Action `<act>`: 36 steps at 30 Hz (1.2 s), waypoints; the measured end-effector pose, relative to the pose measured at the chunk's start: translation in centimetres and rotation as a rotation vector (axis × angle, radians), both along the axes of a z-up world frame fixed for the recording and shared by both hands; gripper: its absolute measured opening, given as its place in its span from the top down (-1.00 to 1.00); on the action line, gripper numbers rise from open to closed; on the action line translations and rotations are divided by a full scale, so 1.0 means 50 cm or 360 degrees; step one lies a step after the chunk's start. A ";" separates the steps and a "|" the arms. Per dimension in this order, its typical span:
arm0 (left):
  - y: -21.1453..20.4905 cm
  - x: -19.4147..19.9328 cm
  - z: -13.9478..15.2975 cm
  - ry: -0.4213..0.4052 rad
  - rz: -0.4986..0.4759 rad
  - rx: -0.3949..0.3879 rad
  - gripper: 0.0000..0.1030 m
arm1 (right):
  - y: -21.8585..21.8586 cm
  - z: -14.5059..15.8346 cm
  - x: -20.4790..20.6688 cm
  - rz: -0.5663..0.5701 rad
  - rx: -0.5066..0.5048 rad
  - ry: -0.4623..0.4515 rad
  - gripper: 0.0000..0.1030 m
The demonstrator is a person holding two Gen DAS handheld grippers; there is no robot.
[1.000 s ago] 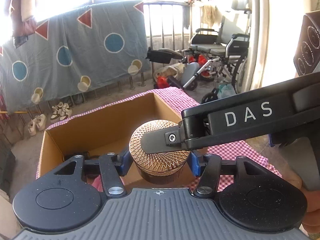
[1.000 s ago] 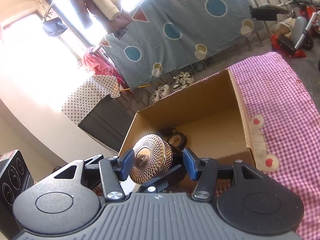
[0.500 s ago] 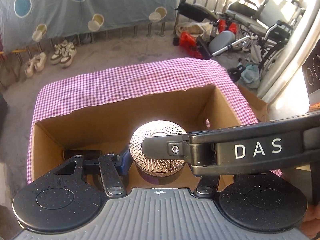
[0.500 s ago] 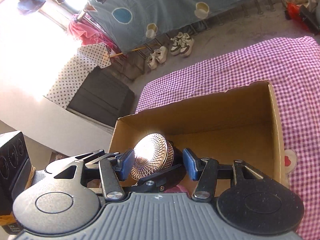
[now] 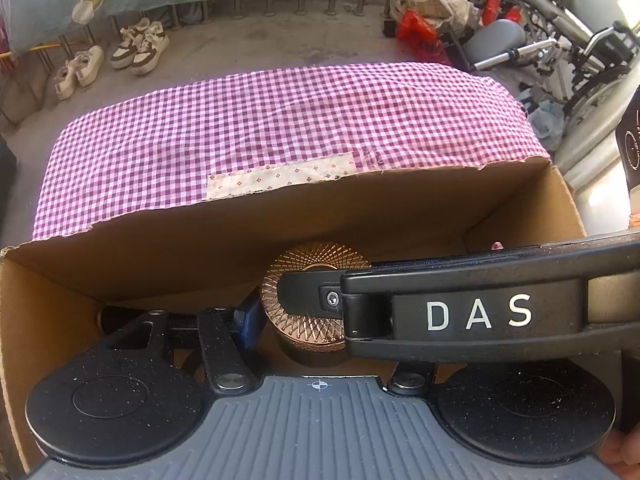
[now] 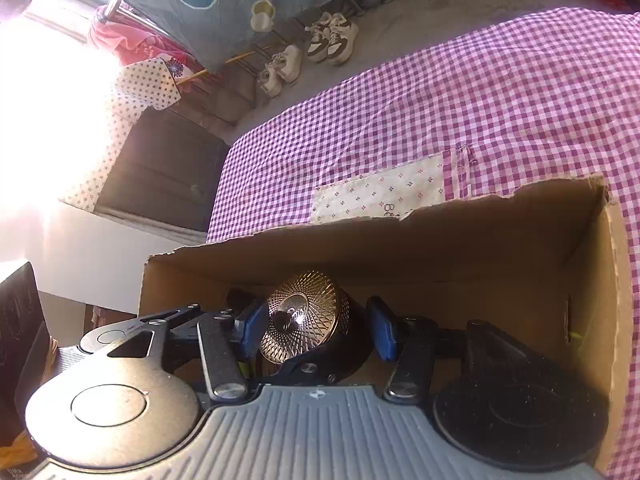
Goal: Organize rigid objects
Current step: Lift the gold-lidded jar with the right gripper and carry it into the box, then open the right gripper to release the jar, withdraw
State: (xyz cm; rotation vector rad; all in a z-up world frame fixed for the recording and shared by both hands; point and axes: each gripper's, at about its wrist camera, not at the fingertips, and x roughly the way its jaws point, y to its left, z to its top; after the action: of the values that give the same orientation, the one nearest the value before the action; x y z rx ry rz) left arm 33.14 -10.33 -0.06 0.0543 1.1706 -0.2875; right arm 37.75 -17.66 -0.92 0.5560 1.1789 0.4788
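Right wrist view: my left tool [image 6: 308, 364] pinches the jar [image 6: 304, 330] inside the box [image 6: 616, 280]; right tool [image 6: 316, 330] spread w/ a finger either side, lid facing it.

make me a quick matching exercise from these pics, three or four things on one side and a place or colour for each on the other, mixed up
Things:
1. copper jar
2. cardboard box
3. checked cloth
4. sneakers

Places or colours:
A. on the floor by the railing
B. purple and white, under the box
C. brown, open at the top
D. between the gripper fingers, inside the box

Pairs: 1-D, 2-C, 3-B, 4-A
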 end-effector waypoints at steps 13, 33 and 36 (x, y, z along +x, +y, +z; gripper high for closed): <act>-0.006 0.005 -0.018 -0.0006 -0.0013 0.0064 -0.20 | -0.010 -0.018 0.007 -0.0043 0.0012 0.0004 -0.11; 0.063 -0.188 0.242 -0.0465 -0.0115 -0.0140 -0.63 | -0.129 0.277 -0.330 -0.0209 0.0226 -0.0700 -0.45; 0.085 -0.257 0.280 -0.0603 -0.0193 -0.0178 -0.81 | -0.150 0.314 -0.425 -0.0250 0.0269 -0.0844 -0.65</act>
State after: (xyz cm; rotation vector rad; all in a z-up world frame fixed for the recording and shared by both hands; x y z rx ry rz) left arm 20.27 -6.09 13.96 0.0783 0.7749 -0.4291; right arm 16.53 -25.14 14.79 0.6136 0.5879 0.5519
